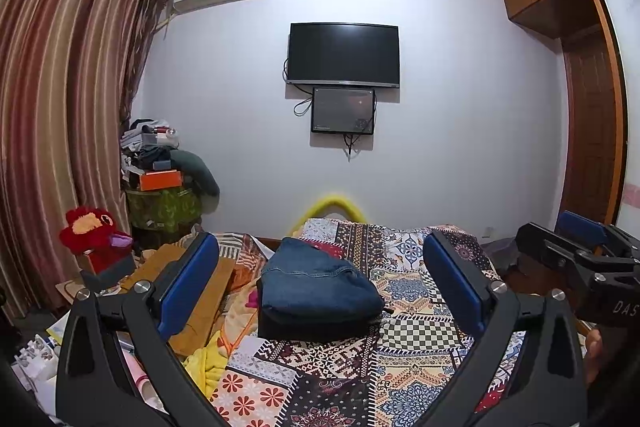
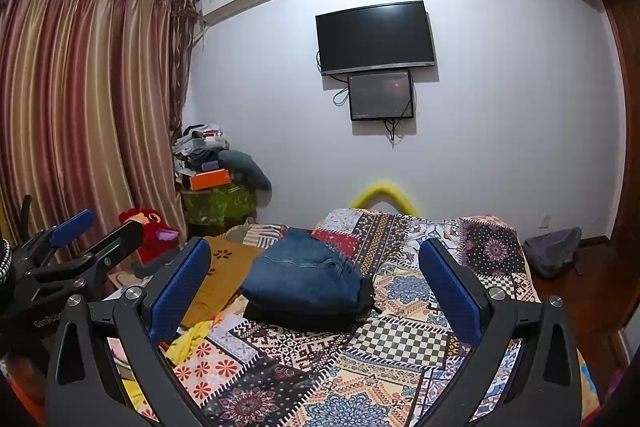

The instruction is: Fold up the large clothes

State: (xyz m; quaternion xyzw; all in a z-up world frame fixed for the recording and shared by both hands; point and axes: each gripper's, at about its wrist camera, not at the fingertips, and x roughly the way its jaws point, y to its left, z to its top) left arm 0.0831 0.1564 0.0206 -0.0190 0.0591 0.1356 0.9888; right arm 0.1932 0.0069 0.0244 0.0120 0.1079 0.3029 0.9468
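Folded blue jeans [image 1: 316,283] lie on top of a folded black garment [image 1: 312,325] on the patchwork bedspread [image 1: 416,303]. The stack also shows in the right wrist view, jeans [image 2: 302,277] over the black garment [image 2: 304,317]. My left gripper [image 1: 320,287] is open and empty, held above the bed in front of the stack. My right gripper [image 2: 316,287] is open and empty too, at about the same distance. The right gripper shows at the right edge of the left wrist view [image 1: 576,247]. The left gripper shows at the left of the right wrist view [image 2: 80,235].
A brown board [image 1: 200,291], yellow cloth [image 1: 204,359] and papers lie left of the bed. A red plush toy [image 1: 92,231] and a cluttered pile [image 1: 164,171] stand by the curtain. A TV [image 1: 344,53] hangs on the far wall. A dark bag [image 2: 554,253] lies on the floor right.
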